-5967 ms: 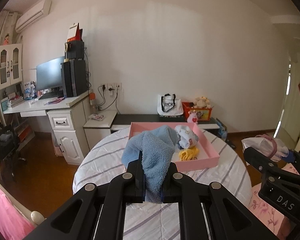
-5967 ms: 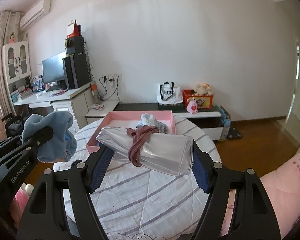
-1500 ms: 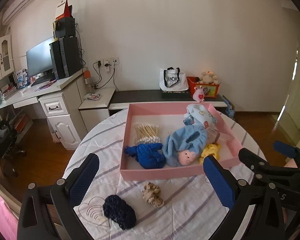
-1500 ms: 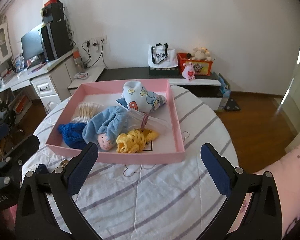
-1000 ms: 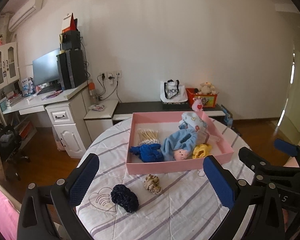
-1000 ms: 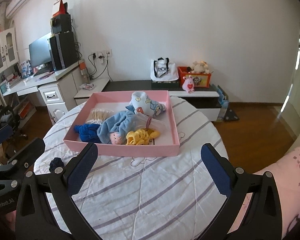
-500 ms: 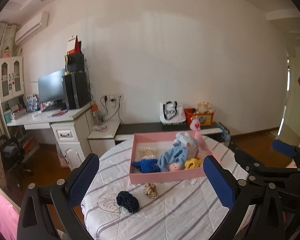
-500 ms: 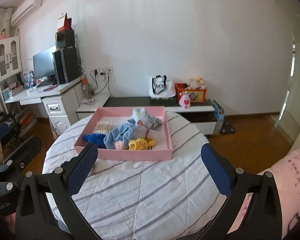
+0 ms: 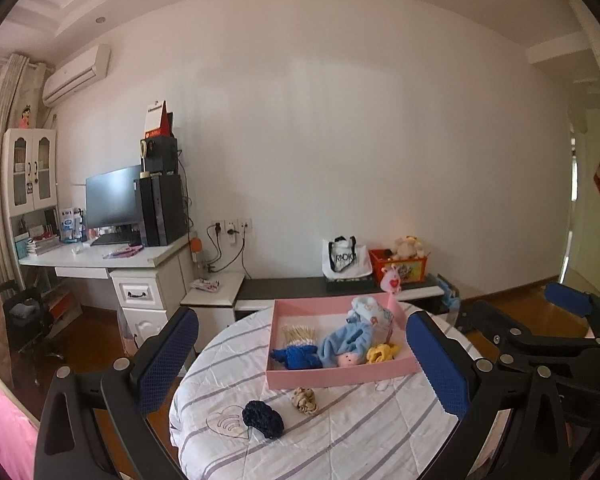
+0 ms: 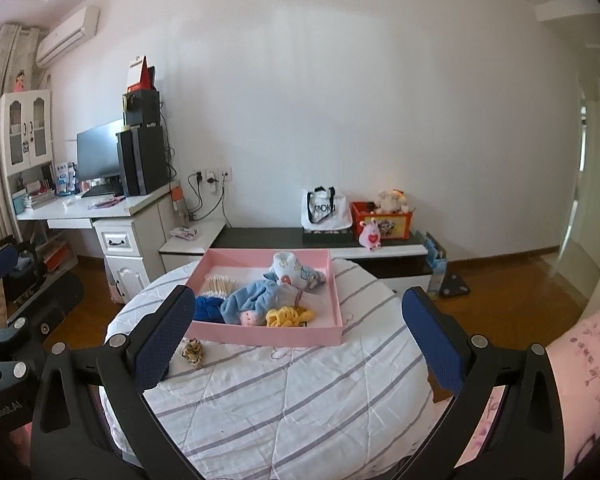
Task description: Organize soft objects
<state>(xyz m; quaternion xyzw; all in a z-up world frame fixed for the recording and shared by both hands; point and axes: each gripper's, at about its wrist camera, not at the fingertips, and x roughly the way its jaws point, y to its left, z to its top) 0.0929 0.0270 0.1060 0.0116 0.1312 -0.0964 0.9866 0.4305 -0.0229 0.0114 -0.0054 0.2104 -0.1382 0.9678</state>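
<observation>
Inside the shallow rectangular pink tray (image 9: 340, 376), a fluffy light-blue fleece doll (image 9: 346, 340) lies between a knitted dark-blue piece (image 9: 296, 357) at 9 o'clock and a crocheted yellow piece (image 9: 381, 353) at 3 o'clock. At 6 o'clock, a woolly navy pouf (image 9: 263, 419) and tan scrunchie (image 9: 305, 400) rest on the quilted striped round tabletop (image 10: 300, 392). Left gripper (image 9: 302, 360) and right gripper (image 10: 300, 340): jaws wide apart, empty.
</observation>
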